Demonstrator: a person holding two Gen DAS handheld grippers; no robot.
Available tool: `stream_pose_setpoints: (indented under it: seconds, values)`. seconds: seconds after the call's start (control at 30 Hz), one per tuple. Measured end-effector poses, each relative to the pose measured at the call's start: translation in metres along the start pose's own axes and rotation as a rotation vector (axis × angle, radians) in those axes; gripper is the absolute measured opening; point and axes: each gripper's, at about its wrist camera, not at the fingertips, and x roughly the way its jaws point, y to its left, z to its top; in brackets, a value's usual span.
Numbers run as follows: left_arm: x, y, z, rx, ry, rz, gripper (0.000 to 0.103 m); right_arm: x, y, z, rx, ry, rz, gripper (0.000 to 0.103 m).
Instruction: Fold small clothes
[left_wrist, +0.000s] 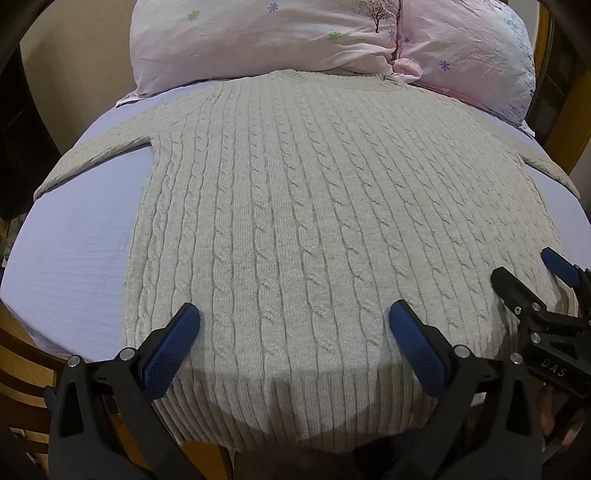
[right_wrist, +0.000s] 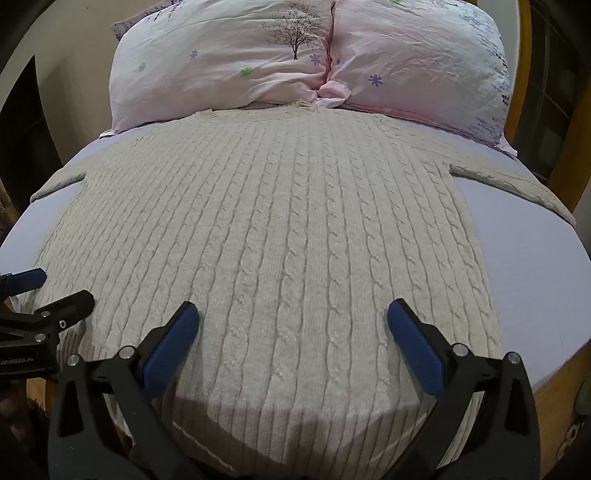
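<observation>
The cream cable-knit sweater lies flat on the lilac-sheeted bed, sleeves spread ready for folding, while left gripper and right gripper hover over its hem, jaws wide and empty.

A cable-knit sweater is lying flat on the bed sheet, its sleeves spreading left and right. Two pillows are sitting side by side just behind its collar, and its hem is hanging over the near edge.
</observation>
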Motion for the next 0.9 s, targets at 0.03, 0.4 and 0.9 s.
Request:
stream_pose_setpoints:
  seconds: [0.03, 0.4, 0.9]
  values:
    - [0.0, 0.0, 0.0, 0.0, 0.0, 0.0, 0.102, -0.0002, 0.0, -0.0001, 0.0, -0.001, 0.0, 0.101]
    - [-0.0002, 0.0, 0.0, 0.0, -0.004, 0.0, 0.102, -0.001, -0.0012, 0.0001, 0.001, -0.002, 0.0, 0.101]
    - [-0.0002, 0.0, 0.0, 0.0, -0.006, 0.0, 0.102, -0.0021, -0.0027, 0.0002, 0.001, -0.003, 0.001, 0.101]
